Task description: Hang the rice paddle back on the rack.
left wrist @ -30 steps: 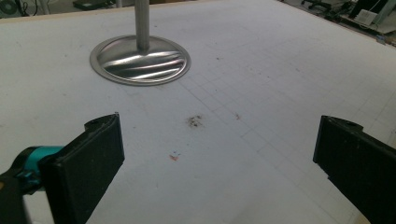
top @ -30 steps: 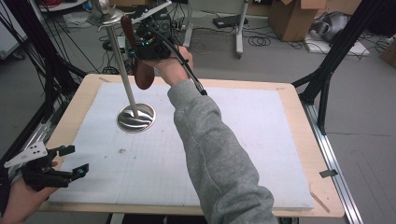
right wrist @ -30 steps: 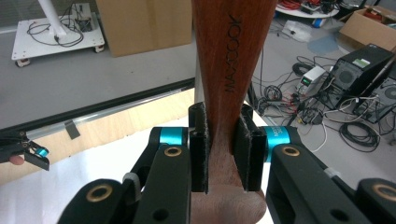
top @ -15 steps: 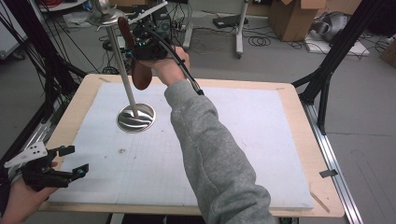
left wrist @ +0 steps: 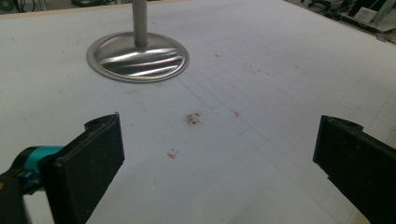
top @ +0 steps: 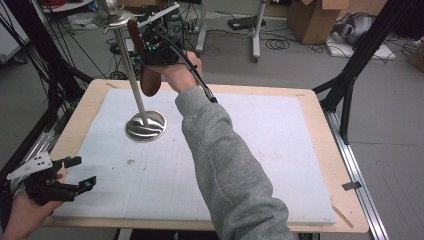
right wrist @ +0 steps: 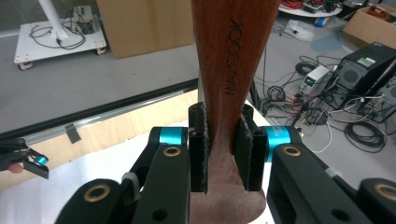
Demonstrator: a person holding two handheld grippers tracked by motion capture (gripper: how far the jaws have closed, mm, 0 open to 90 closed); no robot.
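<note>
Wooden utensil (right wrist: 224,88) in right tool (right wrist: 223,154)

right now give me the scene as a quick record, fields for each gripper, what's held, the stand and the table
left gripper: jaws open, holding nothing, low at the near left corner of the table
right gripper: jaws shut on the wooden utensil, raised near the top of the metal stand
wooden utensil: dark brown wood, clamped at a narrow part of its length, lettering along it
metal stand: thin upright pole on a round shiny base, hook piece at the top
table: white gridded mat on a wooden top, a few small marks
</note>
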